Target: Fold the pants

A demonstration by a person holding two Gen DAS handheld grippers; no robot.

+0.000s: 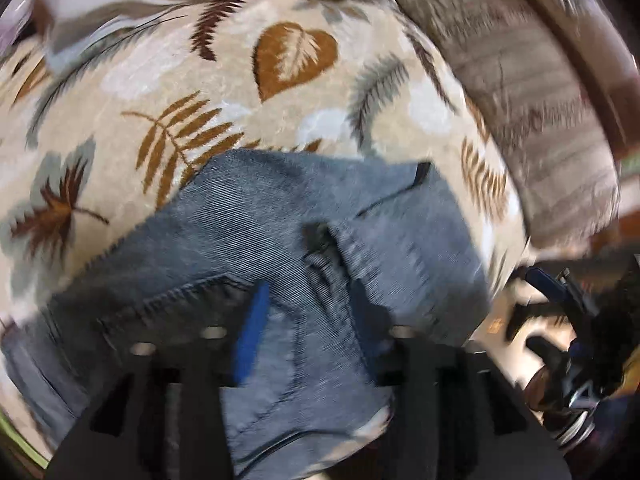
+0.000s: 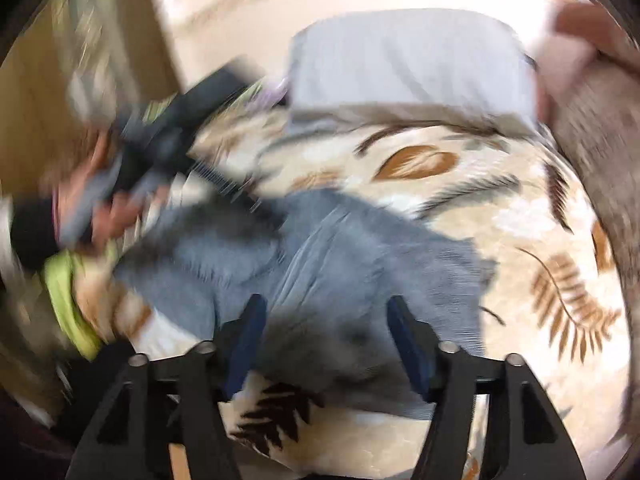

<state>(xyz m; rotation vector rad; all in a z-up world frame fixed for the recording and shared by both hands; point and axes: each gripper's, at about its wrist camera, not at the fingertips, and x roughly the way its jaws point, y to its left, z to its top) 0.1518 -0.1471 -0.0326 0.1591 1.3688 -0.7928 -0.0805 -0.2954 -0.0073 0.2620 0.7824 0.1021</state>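
Blue-grey denim pants (image 1: 280, 240) lie bunched on a cream blanket with leaf prints (image 1: 180, 80). My left gripper (image 1: 308, 328) hovers just above the pants near a pocket seam, jaws apart with denim beneath them; its blue pad (image 1: 250, 332) shows. In the right wrist view the pants (image 2: 328, 256) spread across the middle. My right gripper (image 2: 326, 344) is open just over the pants' near edge, holding nothing. The left gripper and hand (image 2: 132, 168) show blurred at left, over the pants' far end.
A folded pale grey cloth (image 2: 408, 64) lies at the blanket's far side. A grey-brown fuzzy cover (image 1: 540, 112) borders the right. A lime-green band (image 2: 68, 300) lies at left. The other gripper shows at the right edge of the left wrist view (image 1: 568, 320).
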